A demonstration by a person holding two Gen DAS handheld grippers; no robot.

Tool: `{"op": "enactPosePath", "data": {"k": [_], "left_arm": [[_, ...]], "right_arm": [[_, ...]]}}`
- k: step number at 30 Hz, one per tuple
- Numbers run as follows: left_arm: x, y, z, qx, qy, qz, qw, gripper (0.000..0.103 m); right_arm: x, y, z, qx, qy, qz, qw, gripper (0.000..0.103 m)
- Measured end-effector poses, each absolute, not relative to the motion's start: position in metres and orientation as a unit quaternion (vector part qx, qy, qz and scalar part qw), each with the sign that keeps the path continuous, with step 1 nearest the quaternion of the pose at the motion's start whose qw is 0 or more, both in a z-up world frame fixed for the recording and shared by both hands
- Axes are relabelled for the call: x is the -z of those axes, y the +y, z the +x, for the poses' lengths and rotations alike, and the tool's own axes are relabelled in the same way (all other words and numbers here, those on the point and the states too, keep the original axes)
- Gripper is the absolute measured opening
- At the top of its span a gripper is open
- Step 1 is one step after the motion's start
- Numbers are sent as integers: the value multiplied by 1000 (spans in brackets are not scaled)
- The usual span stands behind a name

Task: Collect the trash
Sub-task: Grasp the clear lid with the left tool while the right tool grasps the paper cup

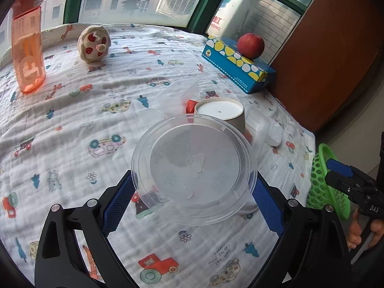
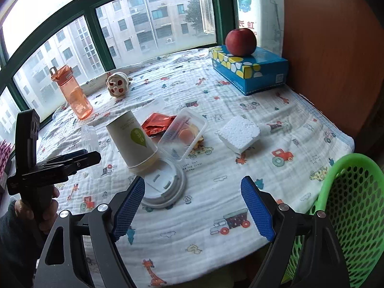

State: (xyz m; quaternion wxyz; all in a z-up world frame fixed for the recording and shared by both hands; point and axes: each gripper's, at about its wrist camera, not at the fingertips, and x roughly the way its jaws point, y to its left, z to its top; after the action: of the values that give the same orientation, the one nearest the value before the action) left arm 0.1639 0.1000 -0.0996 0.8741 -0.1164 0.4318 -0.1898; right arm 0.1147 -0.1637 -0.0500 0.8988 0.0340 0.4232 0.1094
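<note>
1. You're gripping the clear round container in your left gripper, the blue pads pressing on either side of it, so it's hanging above the patterned tabletop cloth.
2. Your right gripper is hovering with its jaws spread wide and nothing between them, one blue pad just beside the white cup lid lying flat on the cloth.
3. Take the paper cup as your marker: it's standing upside down, its rim leaning on that lid's far edge.
4. Just right of the cup, the clear rectangular tray is sitting with food scraps inside, and the red foil wrapper is lying behind the cup, touching the tray.
5. Further right of the cup, past the tray, the white foam block is resting on the cloth.
6. Well behind the cup to the left, the orange bottle is standing upright near the window, with the plush toy beside it.
7. Far right behind the cup, the apple is sitting on the blue tissue box.
8. The green mesh basket is sitting off the tabletop's near right corner, beside your right gripper.
</note>
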Motion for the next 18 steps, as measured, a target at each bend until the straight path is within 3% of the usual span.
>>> {"op": "enactPosePath", "data": {"k": [18], "left_arm": [[85,150,151,109,429,-113,890,92]], "right_arm": [[64,-57,182,-199,425,-77,880,77]]}}
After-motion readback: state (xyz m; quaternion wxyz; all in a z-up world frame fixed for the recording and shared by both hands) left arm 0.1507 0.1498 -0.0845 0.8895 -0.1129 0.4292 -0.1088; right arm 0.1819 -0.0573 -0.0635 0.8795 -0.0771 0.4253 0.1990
